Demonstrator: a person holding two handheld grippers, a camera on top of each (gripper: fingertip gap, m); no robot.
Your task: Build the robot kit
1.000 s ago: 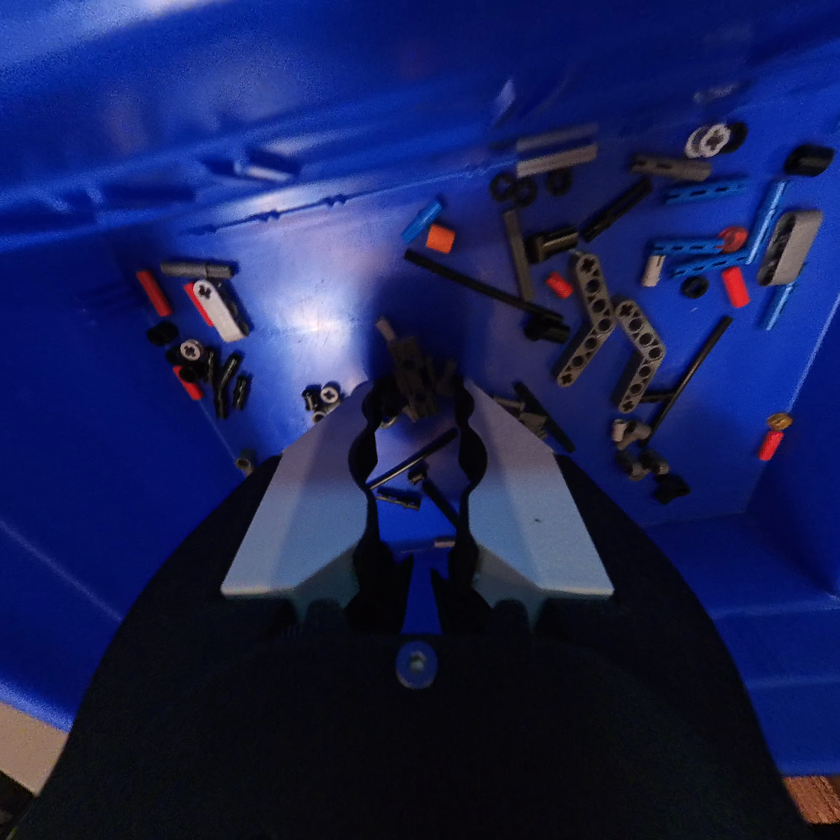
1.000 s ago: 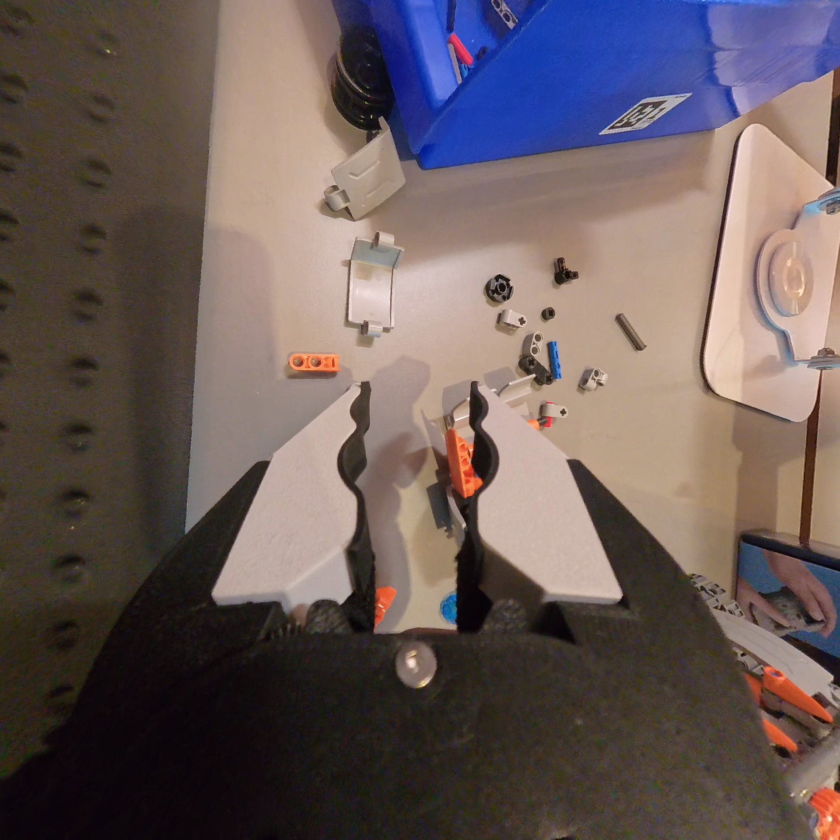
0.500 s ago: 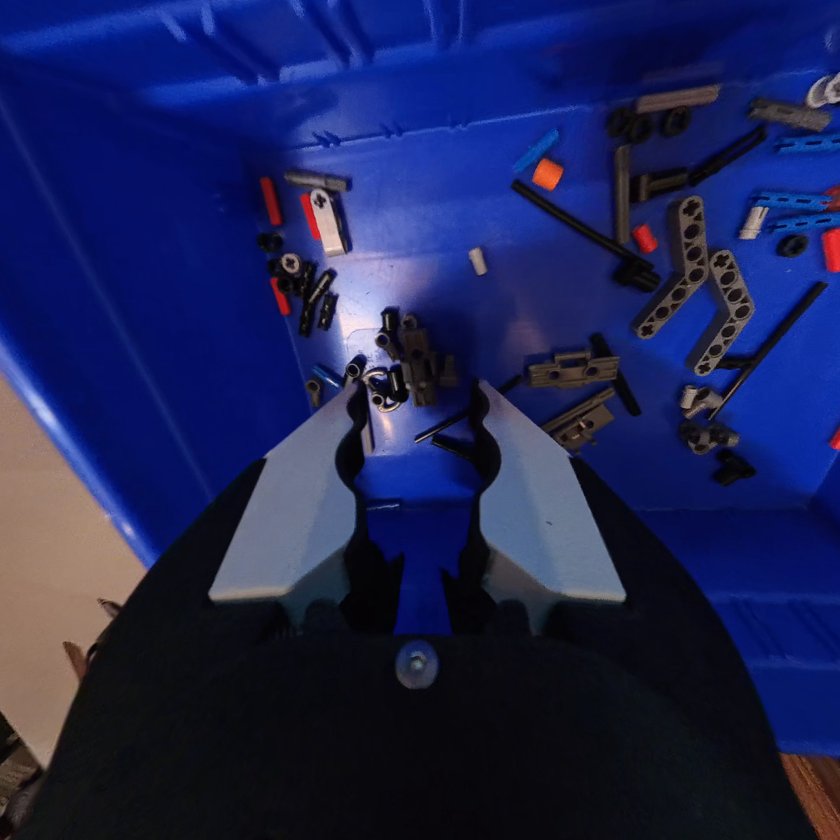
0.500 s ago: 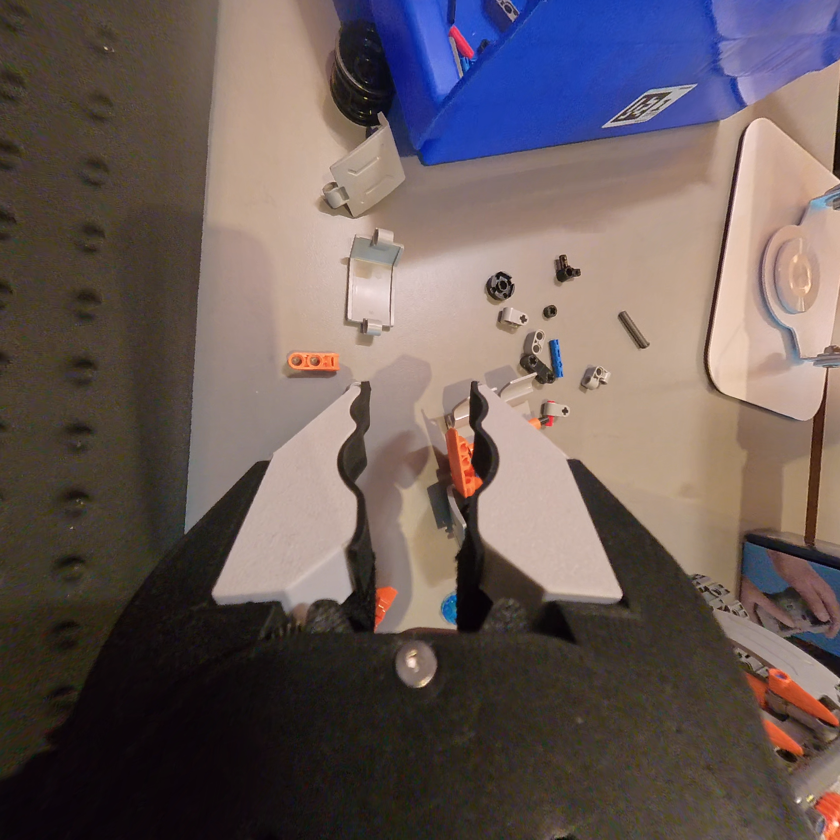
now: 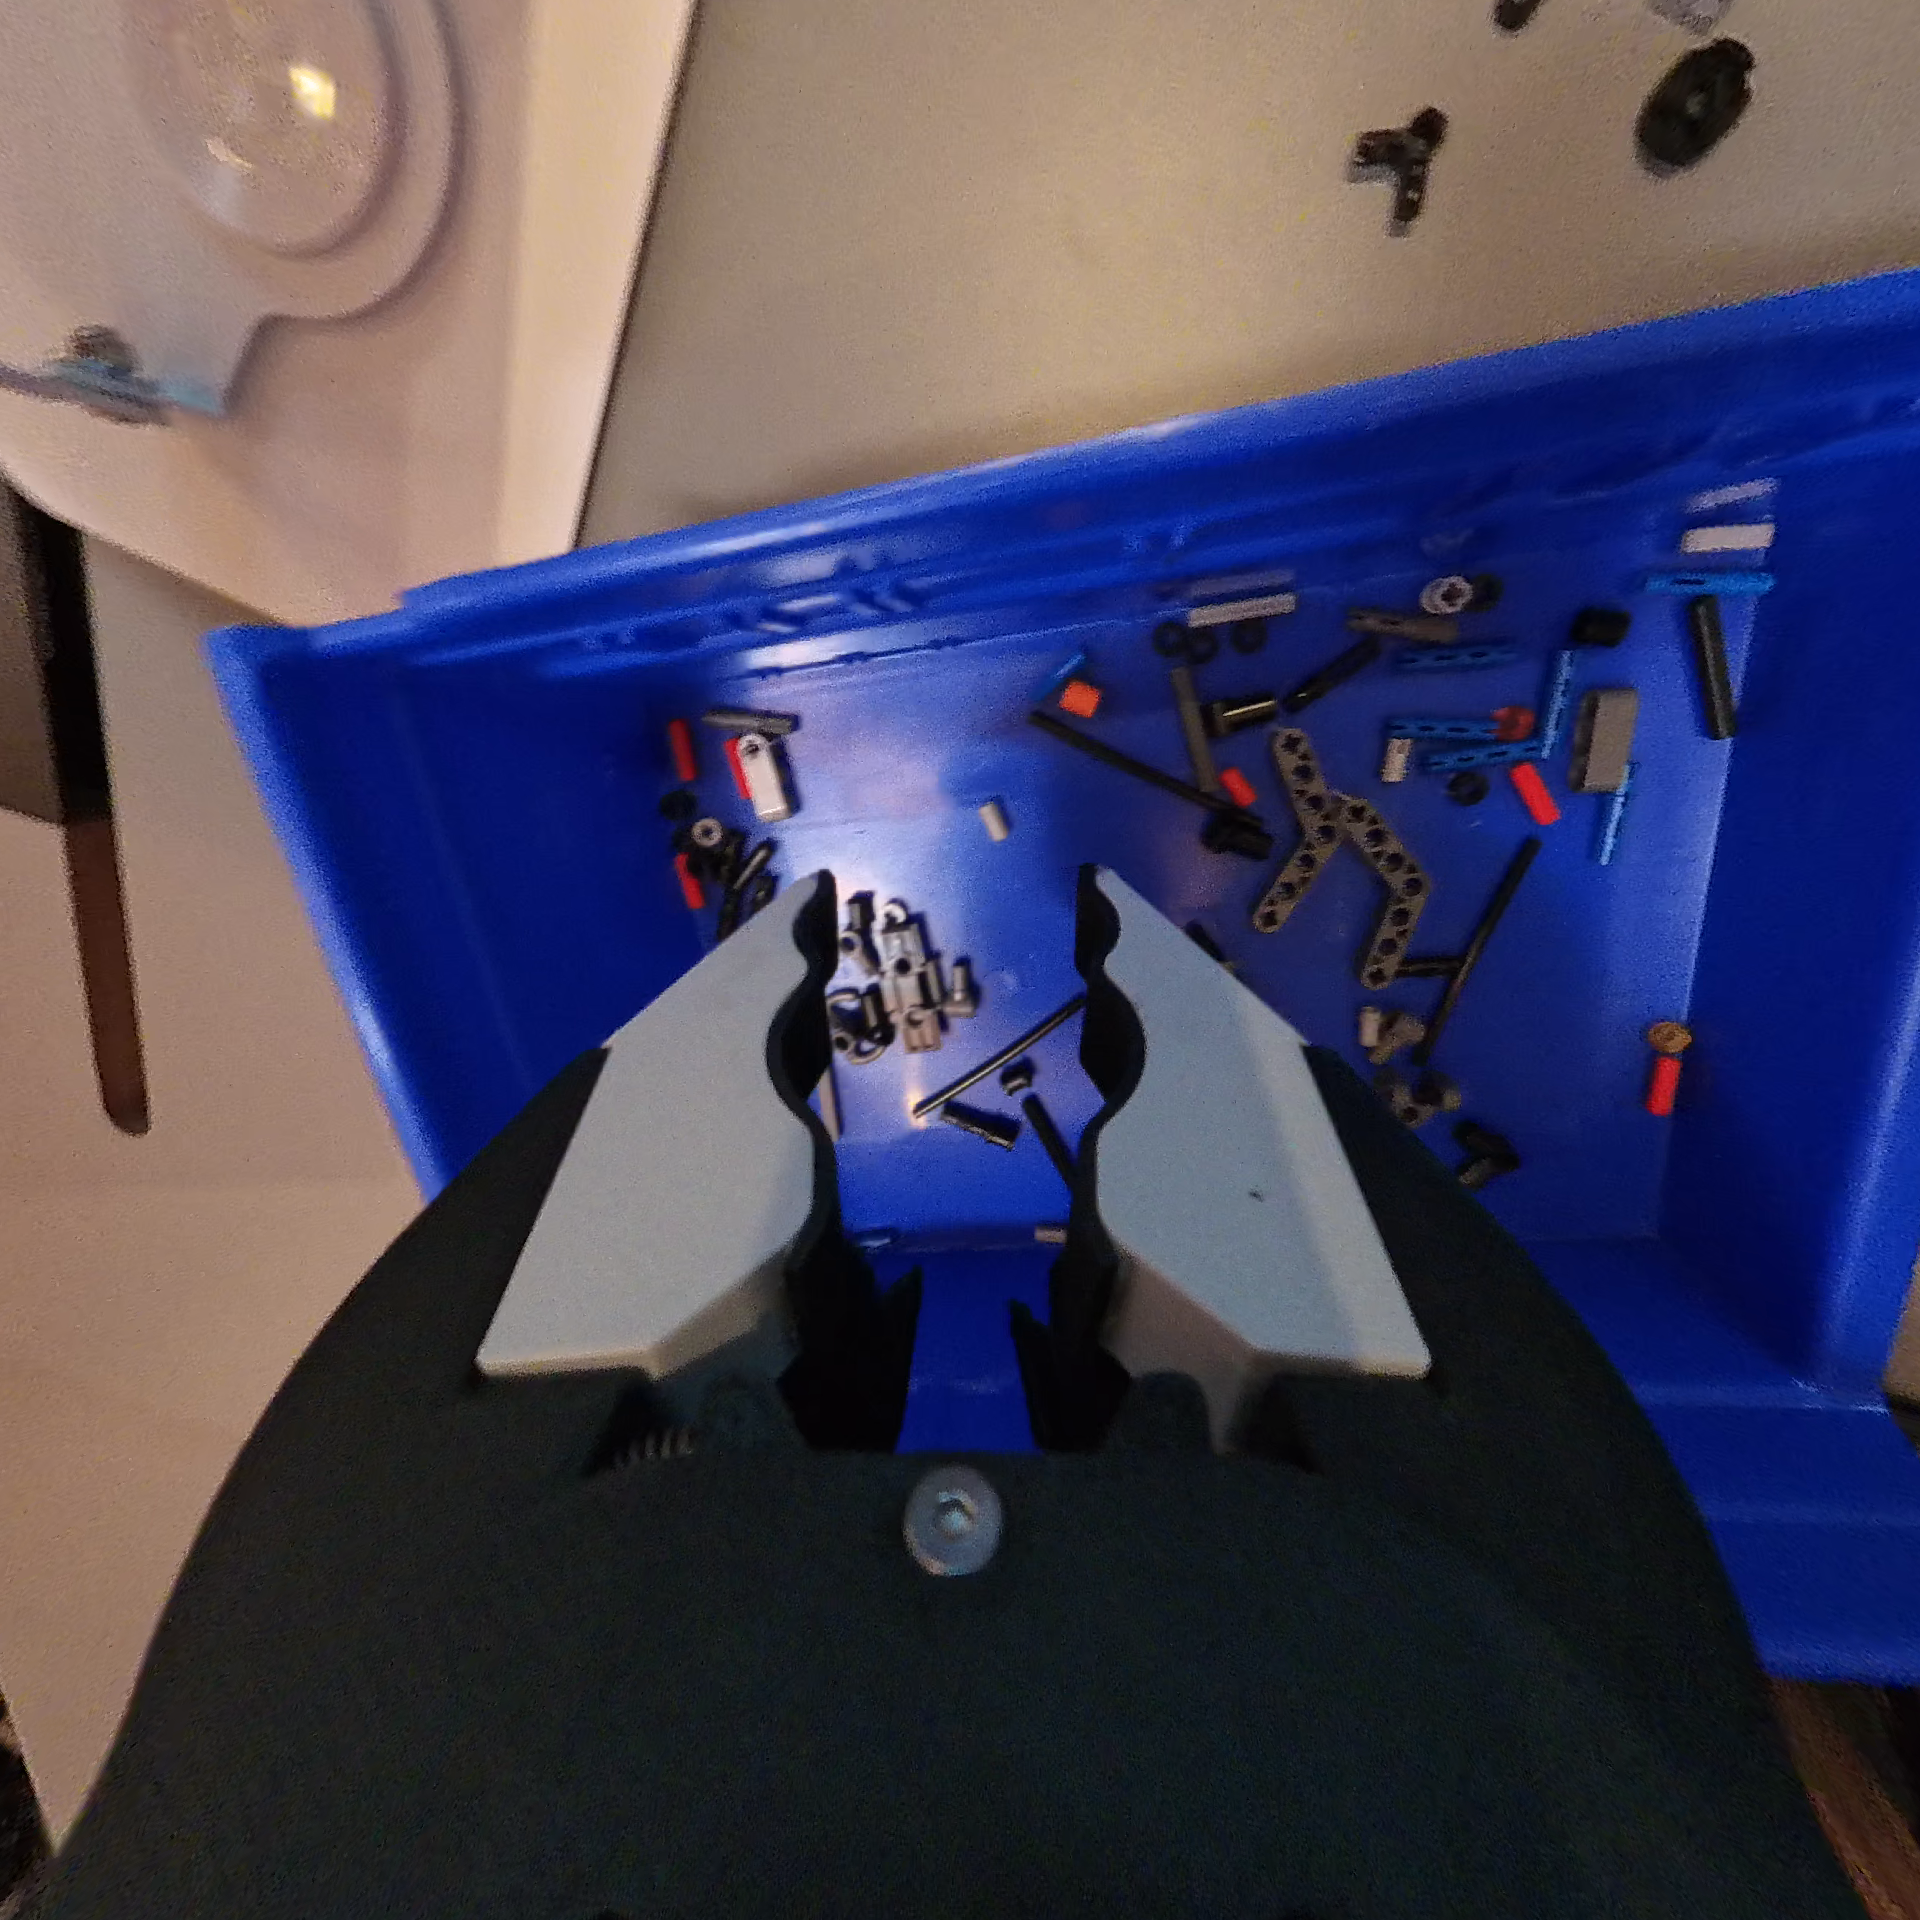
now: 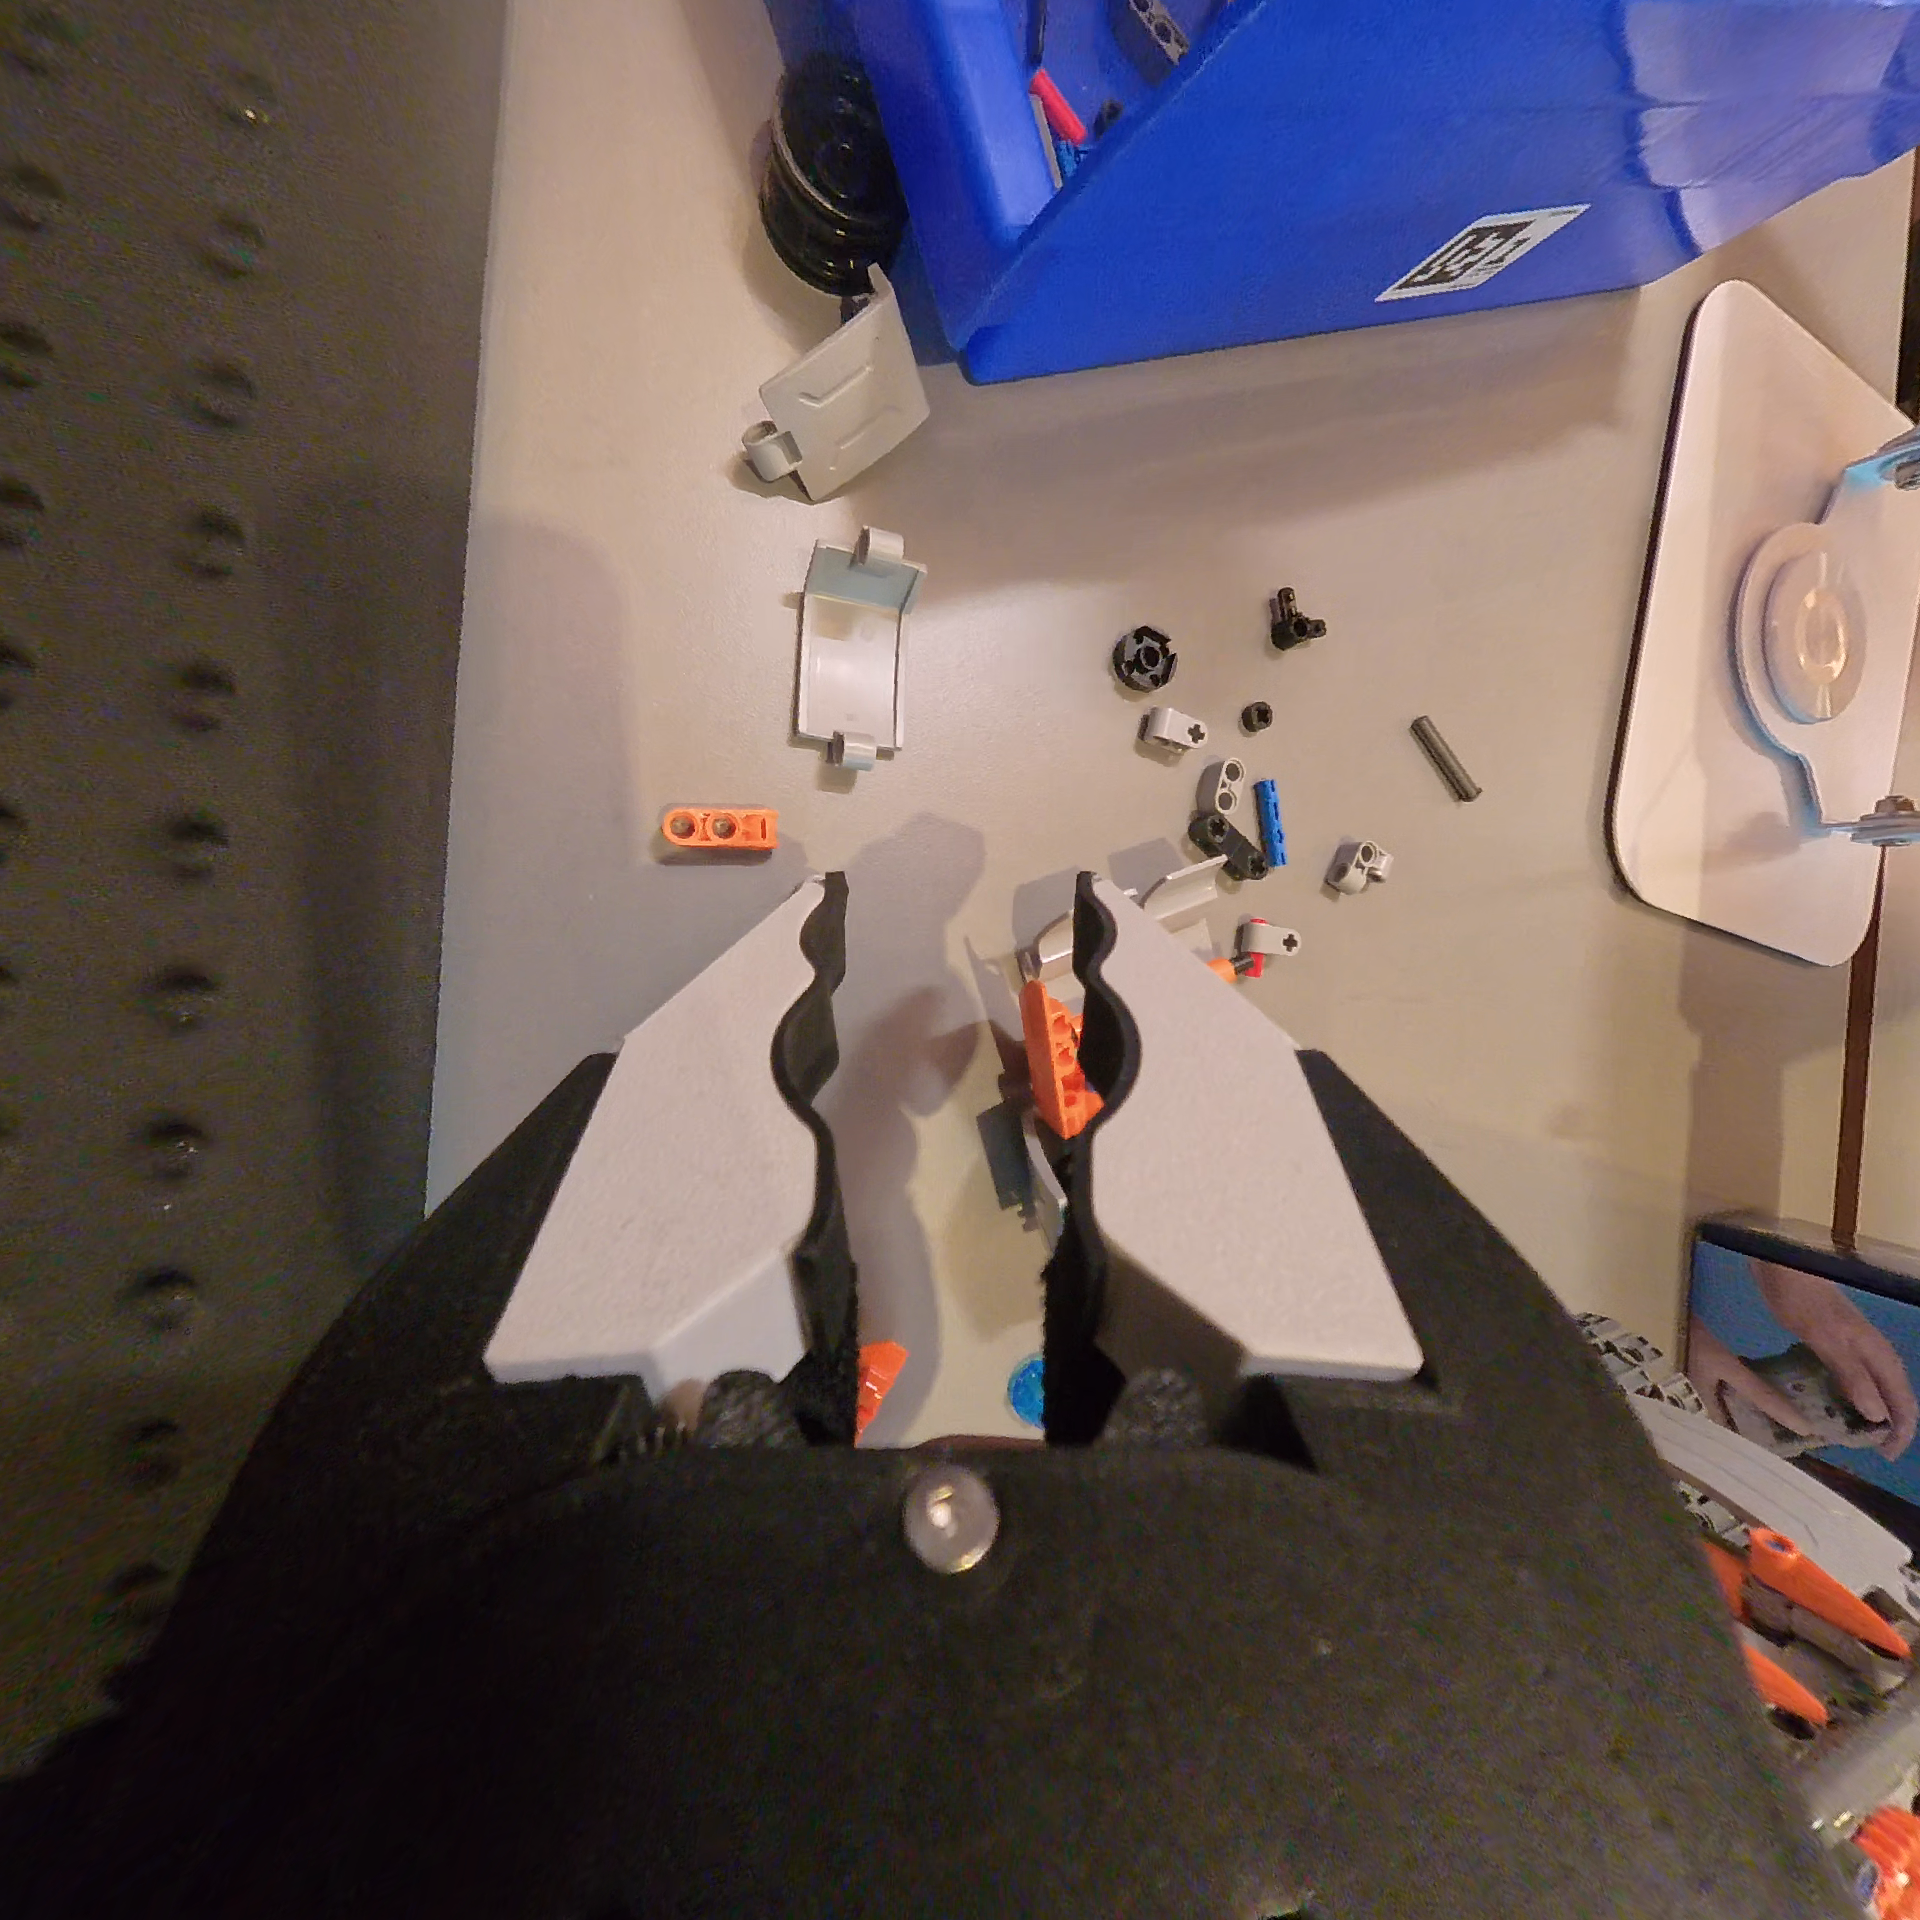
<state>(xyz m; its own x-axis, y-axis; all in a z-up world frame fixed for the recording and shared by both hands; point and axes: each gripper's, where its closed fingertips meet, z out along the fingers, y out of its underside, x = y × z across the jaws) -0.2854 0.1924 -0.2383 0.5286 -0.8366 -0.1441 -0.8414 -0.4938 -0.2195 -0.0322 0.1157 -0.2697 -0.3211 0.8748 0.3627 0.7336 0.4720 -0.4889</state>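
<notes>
My left gripper (image 5: 954, 894) is open and empty, held above the open blue bin (image 5: 499, 831). Several small building-toy parts lie on the bin floor: a cluster of grey and black connectors (image 5: 899, 982) just below the left fingertip, a thin black axle (image 5: 997, 1055), two dark angled beams (image 5: 1340, 862). My right gripper (image 6: 954, 894) is open and empty above the pale table (image 6: 1039, 499). An orange and grey assembly (image 6: 1055, 1055) lies under its right finger. An orange short beam (image 6: 719, 828) lies left of the fingertips.
On the table lie two grey curved panels (image 6: 852, 649), a black tyre (image 6: 831, 177) beside the blue bin (image 6: 1299, 156), and scattered small connectors (image 6: 1236, 821). A white board with a clear lens piece (image 6: 1766, 623) is at the right. A perforated dark surface (image 6: 208, 727) is at the left. The tips of one gripper are about 25 cm away from the tips of the other. The right gripper is farther from the thin black axle (image 5: 997, 1055), some 30 cm, than the left, some 10 cm.
My left gripper has pulled back and up out of the bin, so the bin rim and the table beyond now show. The right gripper has barely moved.
</notes>
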